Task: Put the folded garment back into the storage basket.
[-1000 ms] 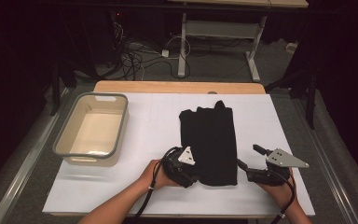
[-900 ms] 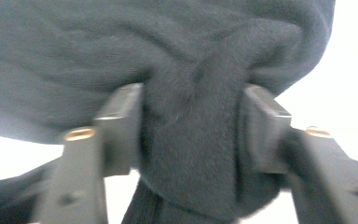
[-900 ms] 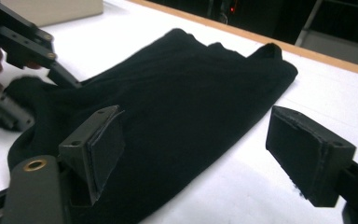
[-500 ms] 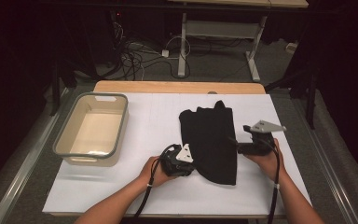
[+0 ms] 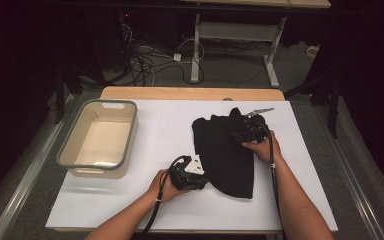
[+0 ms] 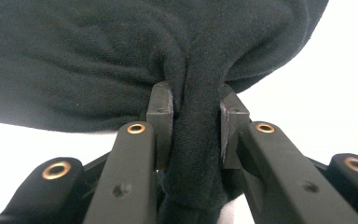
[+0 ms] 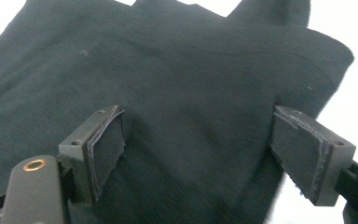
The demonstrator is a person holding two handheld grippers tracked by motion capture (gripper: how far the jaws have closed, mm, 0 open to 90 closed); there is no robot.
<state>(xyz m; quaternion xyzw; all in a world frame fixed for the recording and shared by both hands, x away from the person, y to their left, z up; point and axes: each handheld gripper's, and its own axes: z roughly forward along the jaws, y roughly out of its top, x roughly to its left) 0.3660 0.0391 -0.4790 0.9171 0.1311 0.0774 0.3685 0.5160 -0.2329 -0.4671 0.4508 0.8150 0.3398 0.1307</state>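
The left claw (image 5: 196, 176) has just clenched on the black cloth's (image 5: 225, 150) near edge. The right claw (image 5: 244, 134) hangs released over the cloth's far edge. Bare bench (image 5: 165, 125) lies between cloth and tub (image 5: 98, 140).

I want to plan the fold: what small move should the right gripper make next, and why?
Probably close the right gripper on the black cloth. Its jaws stand open over the cloth's far right edge, while the left gripper already pinches a bunched fold at the near edge.

no readable text, no labels, no brand marks, no numbers on anything in view
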